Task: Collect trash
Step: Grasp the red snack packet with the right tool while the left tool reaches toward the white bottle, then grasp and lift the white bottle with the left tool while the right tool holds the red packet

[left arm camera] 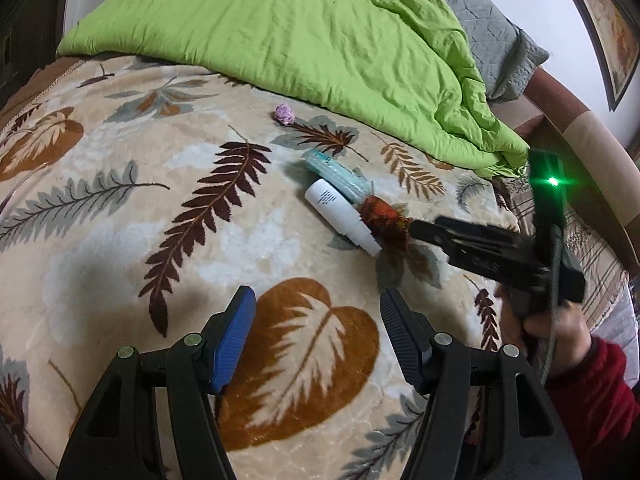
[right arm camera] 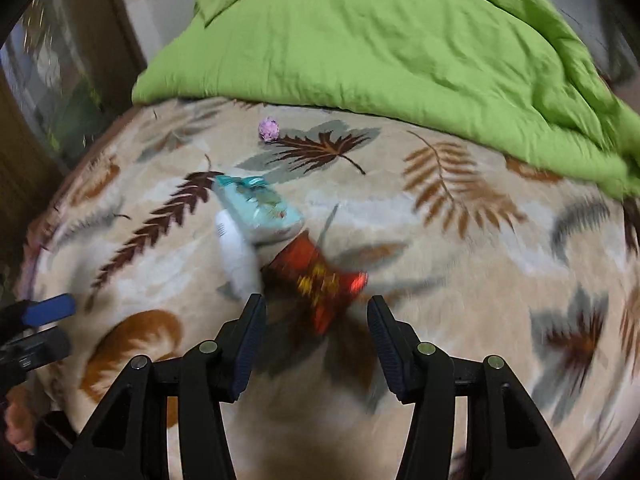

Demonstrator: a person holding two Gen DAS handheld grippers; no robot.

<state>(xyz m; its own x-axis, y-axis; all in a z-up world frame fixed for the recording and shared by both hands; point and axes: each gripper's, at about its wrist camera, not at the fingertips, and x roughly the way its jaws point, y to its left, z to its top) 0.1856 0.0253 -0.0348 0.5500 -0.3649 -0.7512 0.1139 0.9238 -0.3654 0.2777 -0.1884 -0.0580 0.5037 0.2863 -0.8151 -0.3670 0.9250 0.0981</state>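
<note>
Trash is lying clustered mid-blanket: red crumpled wrapper, a white bottle touching its left side, and a teal packet resting against the bottle's far end. The three are touching one another. A small pink-purple wad is sitting apart, farther back, near the edge of the green duvet.

Your right gripper is hovering just short of the red wrapper, tongs spread wide, nothing between them; the wrapper is showing in the gap ahead of the fingertips. From the left wrist view, that same gripper is reaching in from the right with its tip at the wrapper's near end; whether it is touching, you cannot tell, and the right view is blurring.

Your left gripper is holding back from the cluster, tongs also spread, blue pads facing only the leaf-print blanket.

Outward: the blanket is covering the bed, the green duvet is lying bunched across its far side, and a grey quilted pillow is peeking out behind the duvet. Your right hand, red-sleeved, is gripping the handle.
</note>
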